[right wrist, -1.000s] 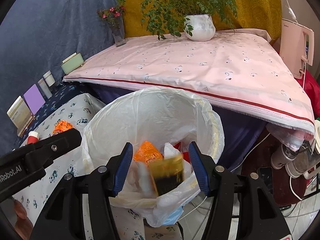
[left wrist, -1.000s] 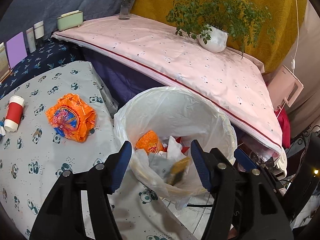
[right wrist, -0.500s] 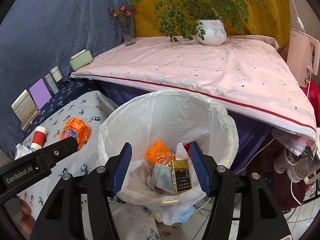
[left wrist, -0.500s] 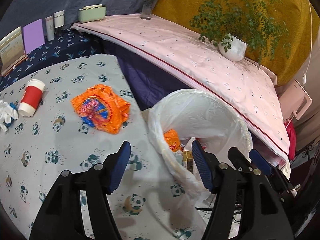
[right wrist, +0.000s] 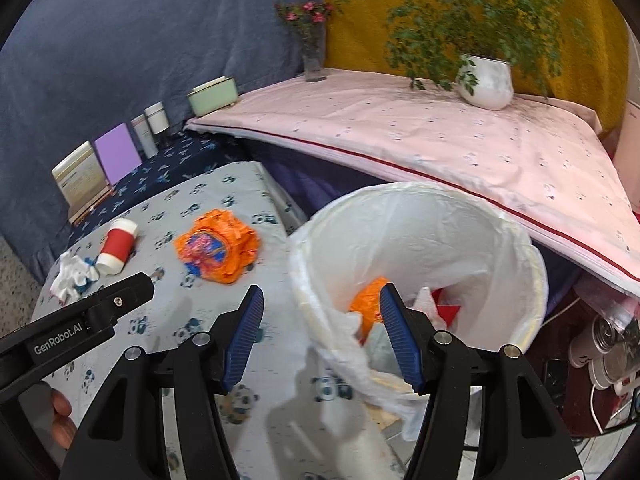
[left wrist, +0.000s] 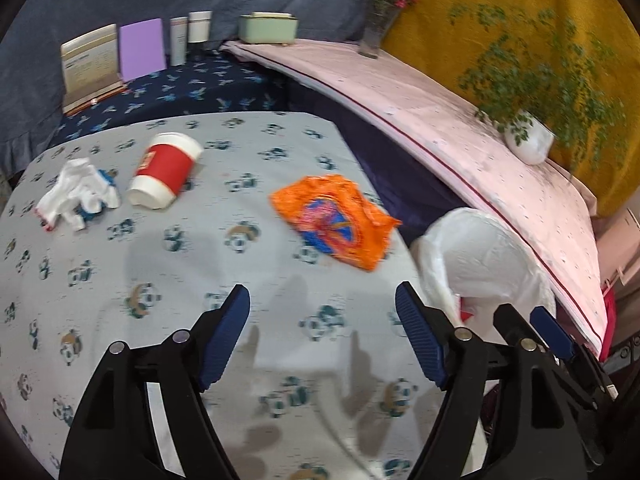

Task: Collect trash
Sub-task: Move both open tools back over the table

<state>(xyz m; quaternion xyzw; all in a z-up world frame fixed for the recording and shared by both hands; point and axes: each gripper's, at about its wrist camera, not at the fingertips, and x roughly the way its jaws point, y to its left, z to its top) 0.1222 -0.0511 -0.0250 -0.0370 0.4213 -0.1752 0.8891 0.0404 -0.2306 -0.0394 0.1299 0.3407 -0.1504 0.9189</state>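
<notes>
Three bits of trash lie on the panda cloth (left wrist: 168,280): an orange wrapper (left wrist: 334,220) mid-frame, a red cup (left wrist: 166,170) and white tissue (left wrist: 78,194) upper left. Both the left gripper (left wrist: 322,330) and right gripper (right wrist: 322,326) are wide apart, holding nothing, ready to grab. The bin (right wrist: 520,264) waits at the table's edge for easy drops.

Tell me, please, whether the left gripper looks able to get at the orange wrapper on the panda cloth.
Probably yes: the left gripper is open and empty, and only bare cloth lies between it and the orange wrapper.
</notes>
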